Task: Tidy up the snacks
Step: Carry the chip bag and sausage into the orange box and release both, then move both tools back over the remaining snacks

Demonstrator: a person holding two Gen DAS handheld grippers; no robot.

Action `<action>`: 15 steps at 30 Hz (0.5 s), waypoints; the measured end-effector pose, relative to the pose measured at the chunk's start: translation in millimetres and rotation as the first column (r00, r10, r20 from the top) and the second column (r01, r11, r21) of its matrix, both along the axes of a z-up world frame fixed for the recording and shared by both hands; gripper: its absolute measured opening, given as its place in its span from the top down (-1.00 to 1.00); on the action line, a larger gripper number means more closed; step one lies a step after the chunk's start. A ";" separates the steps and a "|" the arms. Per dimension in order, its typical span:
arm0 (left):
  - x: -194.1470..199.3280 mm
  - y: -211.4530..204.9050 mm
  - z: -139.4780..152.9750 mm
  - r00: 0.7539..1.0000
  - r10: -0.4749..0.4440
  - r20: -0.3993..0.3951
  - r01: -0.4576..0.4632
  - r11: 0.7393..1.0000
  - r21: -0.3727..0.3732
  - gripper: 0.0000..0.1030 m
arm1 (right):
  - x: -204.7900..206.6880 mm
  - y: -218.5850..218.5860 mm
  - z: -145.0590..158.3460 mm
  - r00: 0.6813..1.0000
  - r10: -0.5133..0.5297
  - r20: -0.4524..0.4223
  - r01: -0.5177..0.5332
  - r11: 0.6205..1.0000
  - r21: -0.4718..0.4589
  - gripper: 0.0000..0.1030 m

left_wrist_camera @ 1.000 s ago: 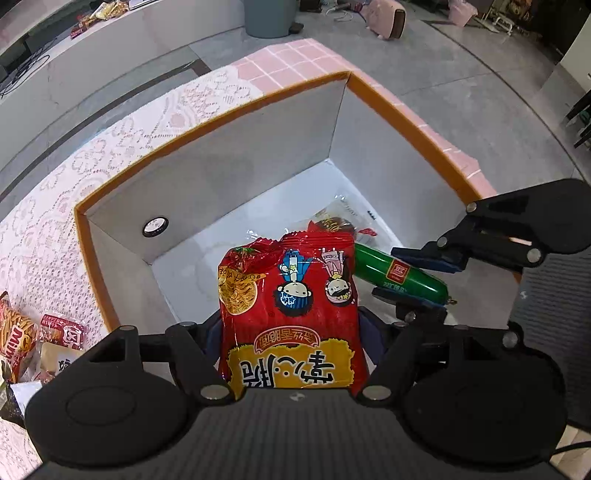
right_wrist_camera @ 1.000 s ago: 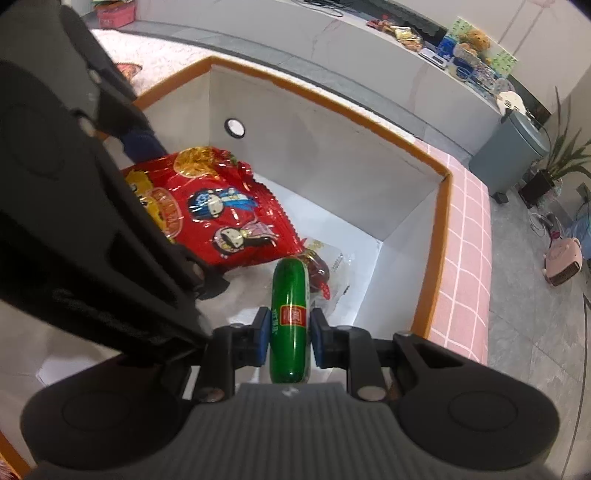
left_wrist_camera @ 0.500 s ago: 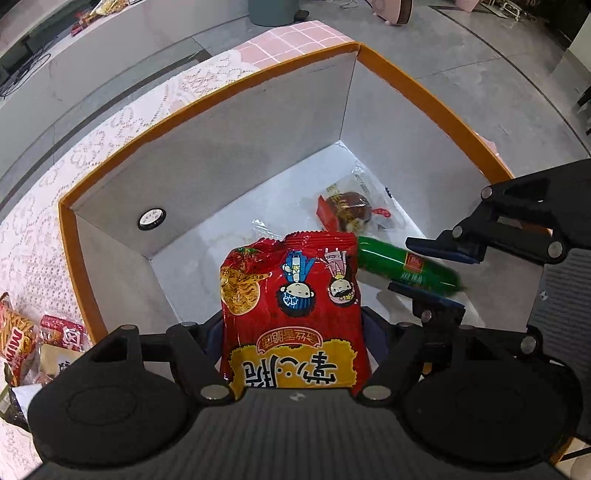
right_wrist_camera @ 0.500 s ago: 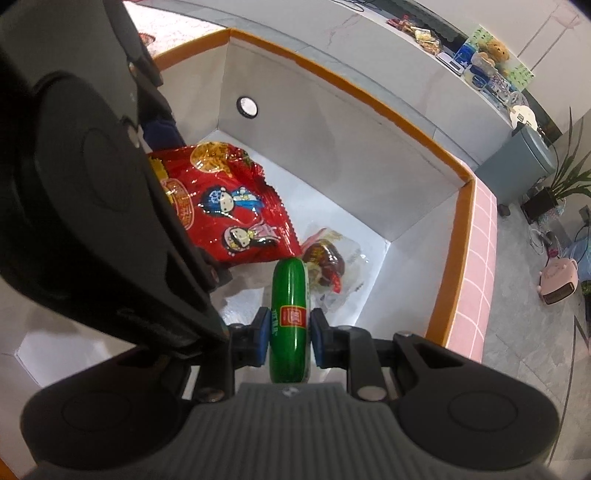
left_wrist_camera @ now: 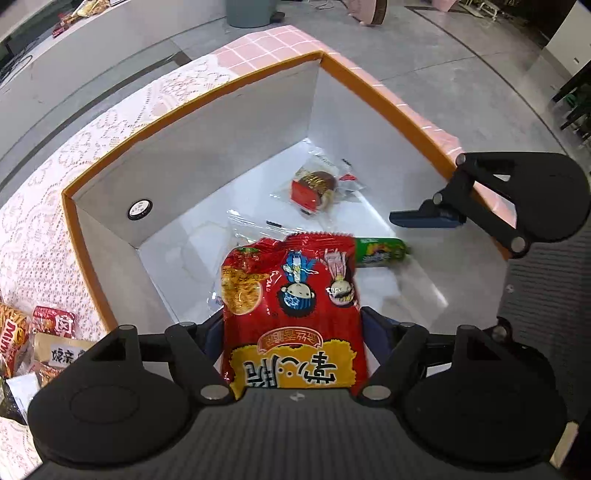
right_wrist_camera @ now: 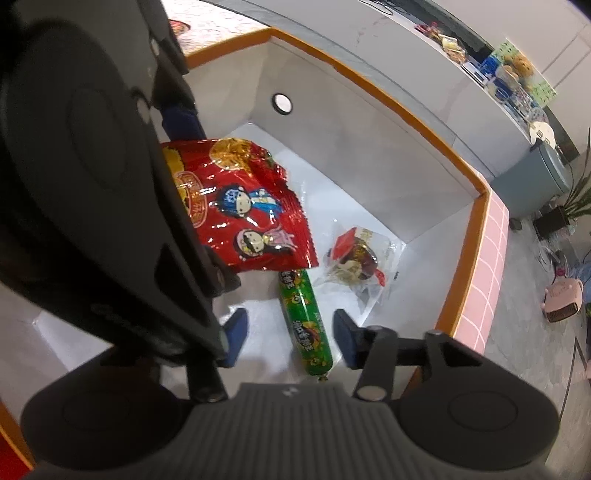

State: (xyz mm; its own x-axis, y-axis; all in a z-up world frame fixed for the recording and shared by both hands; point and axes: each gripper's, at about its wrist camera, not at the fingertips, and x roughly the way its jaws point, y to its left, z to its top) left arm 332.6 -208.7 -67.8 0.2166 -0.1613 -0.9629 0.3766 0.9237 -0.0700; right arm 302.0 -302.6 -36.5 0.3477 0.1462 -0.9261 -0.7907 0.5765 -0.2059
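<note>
My left gripper (left_wrist_camera: 291, 332) is shut on a red noodle snack bag (left_wrist_camera: 291, 314) and holds it over the orange-rimmed white box (left_wrist_camera: 221, 155); the bag also shows in the right wrist view (right_wrist_camera: 240, 206). My right gripper (right_wrist_camera: 291, 332) is open inside the box, its fingers either side of a green sausage (right_wrist_camera: 304, 325) that lies on the box floor. The sausage also shows in the left wrist view (left_wrist_camera: 380, 251), partly behind the bag. A clear-wrapped brown snack (left_wrist_camera: 314, 184) lies near the far corner and also shows in the right wrist view (right_wrist_camera: 356, 258).
Several snack packets (left_wrist_camera: 37, 339) lie on the lace tablecloth (left_wrist_camera: 55, 177) left of the box. A pink tiled edge (right_wrist_camera: 491, 266) runs beside the box. A grey bin (left_wrist_camera: 247, 11) and a pink heater (right_wrist_camera: 561, 299) stand on the floor.
My right gripper has opened and let go of the green sausage, which now lies on the box floor. Both grippers have moved lower into the box. The left still holds the red bag.
</note>
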 end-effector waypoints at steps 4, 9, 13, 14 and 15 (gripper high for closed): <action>-8.7 6.0 12.0 1.000 0.010 0.009 -0.009 0.999 -0.046 -0.74 | -1.6 -4.2 14.9 1.000 -0.025 0.008 0.025 0.999 0.029 -0.25; -21.3 17.8 33.5 0.999 0.011 0.043 -0.006 0.994 -0.105 -0.74 | -11.0 -7.7 33.7 0.998 -0.053 0.029 0.051 0.996 0.068 -0.25; -33.2 29.9 51.6 0.996 0.020 0.092 -0.008 0.991 -0.131 -0.74 | -19.5 -9.9 45.5 0.994 -0.103 0.029 0.098 0.987 0.130 -0.26; -35.9 33.2 55.1 0.994 0.022 0.104 -0.008 0.991 -0.134 -0.74 | -21.6 -9.5 48.2 0.992 -0.122 0.028 0.116 0.982 0.148 -0.26; -38.7 36.2 58.2 0.993 0.027 0.116 -0.011 0.991 -0.137 -0.74 | -24.0 -8.5 50.3 0.990 -0.138 0.029 0.132 0.978 0.163 -0.26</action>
